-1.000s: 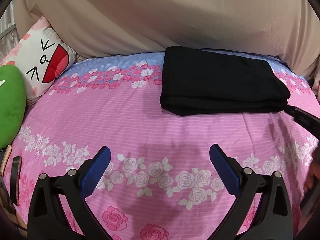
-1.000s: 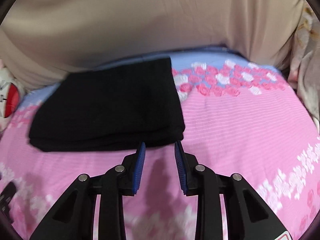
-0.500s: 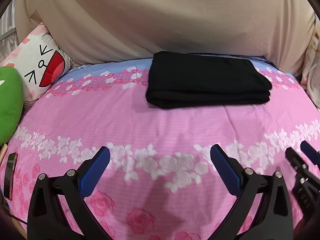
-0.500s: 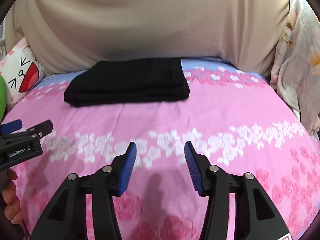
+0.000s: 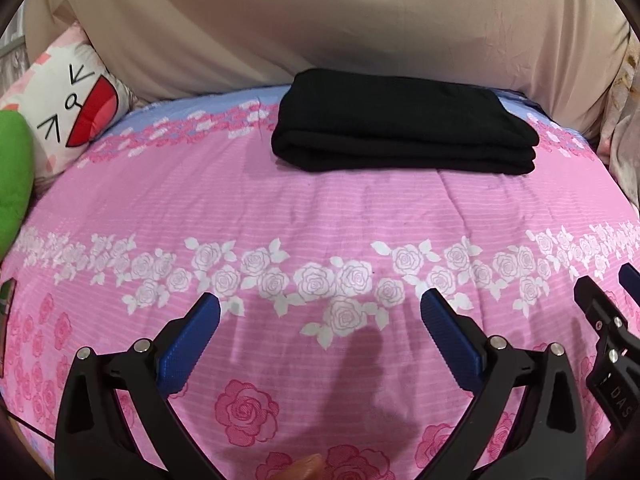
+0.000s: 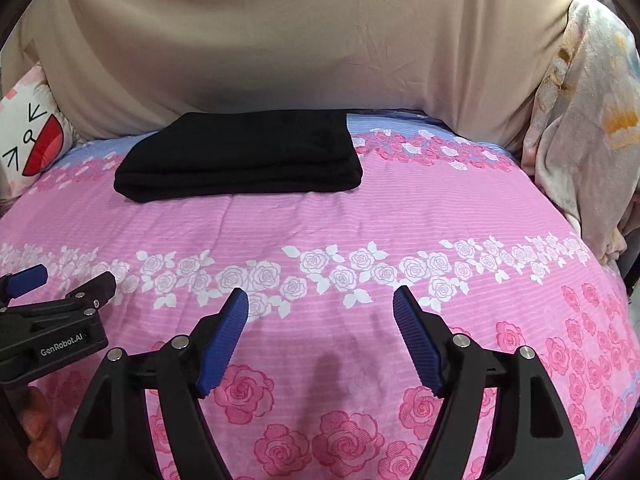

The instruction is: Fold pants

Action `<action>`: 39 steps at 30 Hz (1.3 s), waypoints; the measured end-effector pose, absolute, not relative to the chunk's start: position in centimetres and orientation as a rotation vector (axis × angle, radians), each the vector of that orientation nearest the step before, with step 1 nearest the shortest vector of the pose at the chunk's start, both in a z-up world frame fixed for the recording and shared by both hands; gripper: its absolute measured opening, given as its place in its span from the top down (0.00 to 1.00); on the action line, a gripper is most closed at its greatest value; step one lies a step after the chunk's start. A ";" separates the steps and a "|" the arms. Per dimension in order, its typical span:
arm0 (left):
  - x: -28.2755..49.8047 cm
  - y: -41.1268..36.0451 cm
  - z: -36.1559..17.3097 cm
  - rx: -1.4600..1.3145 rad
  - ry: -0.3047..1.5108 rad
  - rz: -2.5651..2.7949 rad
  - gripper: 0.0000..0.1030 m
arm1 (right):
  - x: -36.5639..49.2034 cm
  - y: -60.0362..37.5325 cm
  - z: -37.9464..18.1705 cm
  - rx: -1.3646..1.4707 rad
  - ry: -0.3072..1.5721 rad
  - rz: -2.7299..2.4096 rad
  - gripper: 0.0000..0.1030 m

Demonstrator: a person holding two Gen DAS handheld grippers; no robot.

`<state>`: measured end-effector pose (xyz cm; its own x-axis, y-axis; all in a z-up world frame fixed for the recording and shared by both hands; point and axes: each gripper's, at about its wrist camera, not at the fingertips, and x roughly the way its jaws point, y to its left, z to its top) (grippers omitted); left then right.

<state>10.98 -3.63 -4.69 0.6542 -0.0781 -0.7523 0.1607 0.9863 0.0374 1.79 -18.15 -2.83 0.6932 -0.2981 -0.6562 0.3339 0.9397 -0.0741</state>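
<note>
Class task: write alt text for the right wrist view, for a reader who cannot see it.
Folded black pants lie on a pink floral bedsheet, far from both grippers. The right gripper hovers in front, jaws opening with nothing between them; the left gripper shows at the left edge.

Green cushion [image 5: 14, 176] cut off left.
</note>
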 end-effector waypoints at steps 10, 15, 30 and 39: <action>10.6 -3.8 -4.4 0.100 0.819 -0.152 0.04 | 2.4 -18.2 -3.3 0.035 0.763 -0.387 0.26; 10.4 -3.7 -4.1 0.092 0.803 -0.160 0.05 | 2.5 -17.6 -3.4 0.017 0.765 -0.379 0.26; 9.9 -4.1 -3.6 0.110 0.772 -0.167 0.05 | 2.6 -17.5 -3.4 0.012 0.765 -0.375 0.26; 10.0 -3.6 -3.3 0.082 0.762 -0.198 0.06 | 2.6 -17.5 -3.4 0.014 0.766 -0.378 0.26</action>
<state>9.99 -3.59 -3.30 0.7057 -0.1479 -0.6929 0.2071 0.9783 0.0021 2.56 -17.45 -3.44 0.6569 -0.3287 -0.6786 0.3384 0.9328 -0.1242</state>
